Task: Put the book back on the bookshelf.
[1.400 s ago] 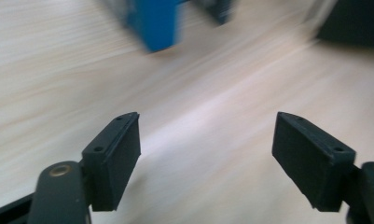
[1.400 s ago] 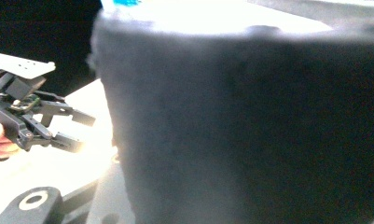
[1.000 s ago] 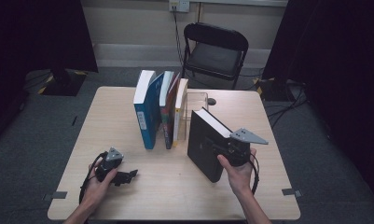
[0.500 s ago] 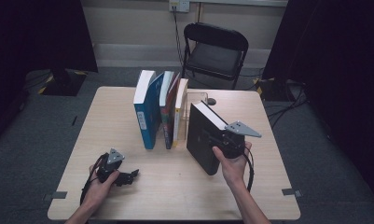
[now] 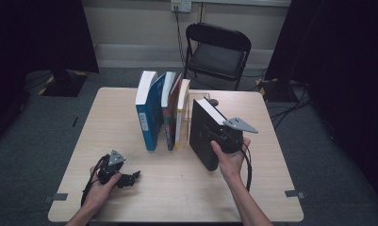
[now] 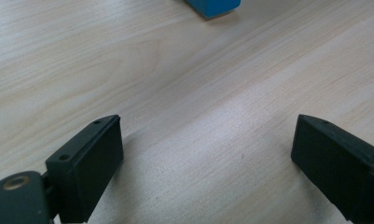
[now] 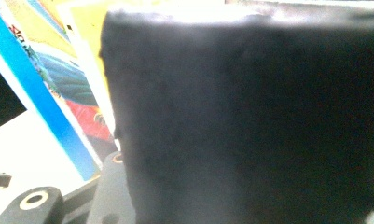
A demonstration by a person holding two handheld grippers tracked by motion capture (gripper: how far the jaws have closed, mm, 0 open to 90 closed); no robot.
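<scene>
- Right gripper [image 5: 214, 137] clamps the black book [image 5: 206, 134], upright, just right of the yellow book [image 5: 182, 113] — ease it flush, spine forward.
- Left gripper [image 5: 130, 178], jaws wide and empty, rests well left of the black book.
- Pale wooden surface [image 5: 177, 188]; folding chair [image 5: 217, 49] behind, dark curtains.

Left hand [image 5: 104, 181] rests low near the table's front edge, holding the left gripper [image 5: 132, 176] level, its jaws spread wide with nothing between them after just opening further. Right hand [image 5: 229, 157] reaches forward, its right gripper [image 5: 215, 136] clamped on a black book [image 5: 203, 136] held upright.
</scene>
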